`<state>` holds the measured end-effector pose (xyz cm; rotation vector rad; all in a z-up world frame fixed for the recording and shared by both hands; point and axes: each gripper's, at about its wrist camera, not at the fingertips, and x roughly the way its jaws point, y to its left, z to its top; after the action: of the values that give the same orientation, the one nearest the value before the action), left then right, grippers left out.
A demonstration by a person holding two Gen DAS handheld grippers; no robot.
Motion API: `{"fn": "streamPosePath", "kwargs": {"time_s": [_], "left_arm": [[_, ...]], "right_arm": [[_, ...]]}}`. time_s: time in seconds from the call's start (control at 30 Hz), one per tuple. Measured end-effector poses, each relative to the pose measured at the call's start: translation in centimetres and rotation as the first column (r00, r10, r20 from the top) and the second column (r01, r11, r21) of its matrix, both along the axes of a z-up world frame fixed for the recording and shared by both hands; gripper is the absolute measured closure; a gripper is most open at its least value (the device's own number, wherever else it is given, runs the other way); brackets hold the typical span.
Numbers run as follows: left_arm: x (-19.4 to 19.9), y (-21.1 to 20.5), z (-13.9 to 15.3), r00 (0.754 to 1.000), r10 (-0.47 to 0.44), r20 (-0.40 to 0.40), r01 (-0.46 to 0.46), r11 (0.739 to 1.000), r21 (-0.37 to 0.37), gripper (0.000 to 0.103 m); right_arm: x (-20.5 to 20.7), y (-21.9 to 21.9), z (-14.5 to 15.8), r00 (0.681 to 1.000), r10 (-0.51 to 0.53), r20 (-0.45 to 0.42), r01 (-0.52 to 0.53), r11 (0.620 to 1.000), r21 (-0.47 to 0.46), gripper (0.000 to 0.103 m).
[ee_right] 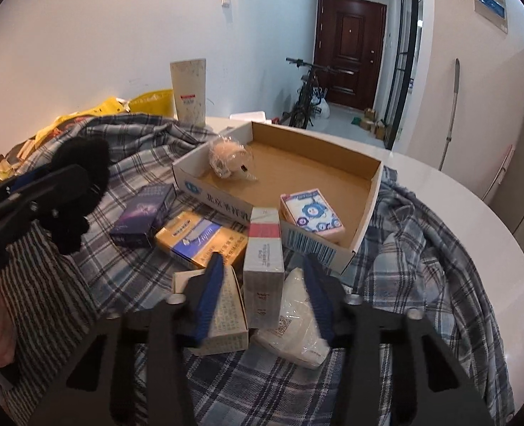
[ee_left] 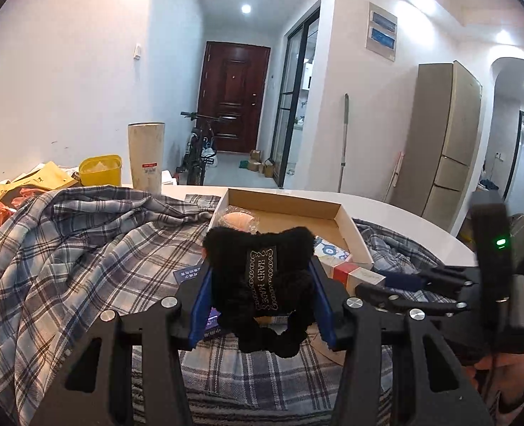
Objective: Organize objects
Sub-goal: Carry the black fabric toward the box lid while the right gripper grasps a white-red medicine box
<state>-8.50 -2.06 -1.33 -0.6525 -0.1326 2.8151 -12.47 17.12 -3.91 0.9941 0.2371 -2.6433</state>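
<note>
My left gripper (ee_left: 260,284) is shut on a black fuzzy knit piece (ee_left: 258,259) with a "HAND MADE" label, held above the plaid cloth (ee_left: 84,248). My right gripper (ee_right: 263,284) hangs over a pile of small boxes with its jaws apart. A white carton with a red band (ee_right: 263,259) lies between the fingers, and neither pad touches it. A beige box (ee_right: 226,305) sits under the left finger and a white plastic packet (ee_right: 297,316) under the right one. Beyond them stands a shallow cardboard tray (ee_right: 365,191) holding a pink card box (ee_right: 311,213) and a wrapped round item (ee_right: 228,158).
A gold box (ee_right: 201,239) and a purple box (ee_right: 144,213) lie left of the carton on the cloth. A tall speckled cup (ee_right: 189,92) and a yellow tub (ee_left: 100,170) stand at the back of the white round table (ee_right: 475,206). Yellow bags are heaped at the far left.
</note>
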Motion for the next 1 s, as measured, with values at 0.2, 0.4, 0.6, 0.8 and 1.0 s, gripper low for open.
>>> {"fn": "streamPosePath", "kwargs": {"time_s": [0.2,0.4,0.6,0.8,1.0], "left_arm": [[0.8,0.4,0.7,0.999,0.009,-0.031,-0.010,1.000,-0.028,0.051],[1.7,0.1,1.9,0.999,0.019,-0.038,-0.019,1.000,-0.009,0.051],[2.9,0.4,3.4,0.998,0.021,-0.063,-0.022,1.000,-0.019,0.051],[2.4,0.3,6.1,0.996,-0.043,-0.080,0.045,0.999,0.019,0.051],[-2.1,1.7,8.9,0.996,-0.068,-0.055,0.068,0.998,0.003,0.051]], "right_arm": [[0.9,0.5,0.2,1.000,0.012,-0.002,-0.012,1.000,-0.024,0.081],[2.4,1.6,2.1,0.998,-0.004,-0.060,0.002,0.999,-0.038,0.081],[3.7,3.1,4.8,0.991,-0.029,-0.130,0.021,0.998,-0.058,0.081],[3.6,4.0,7.8,0.976,-0.051,-0.211,0.036,0.997,-0.074,0.081],[1.7,3.7,10.5,0.958,-0.065,-0.280,0.046,0.996,-0.073,0.081]]}}
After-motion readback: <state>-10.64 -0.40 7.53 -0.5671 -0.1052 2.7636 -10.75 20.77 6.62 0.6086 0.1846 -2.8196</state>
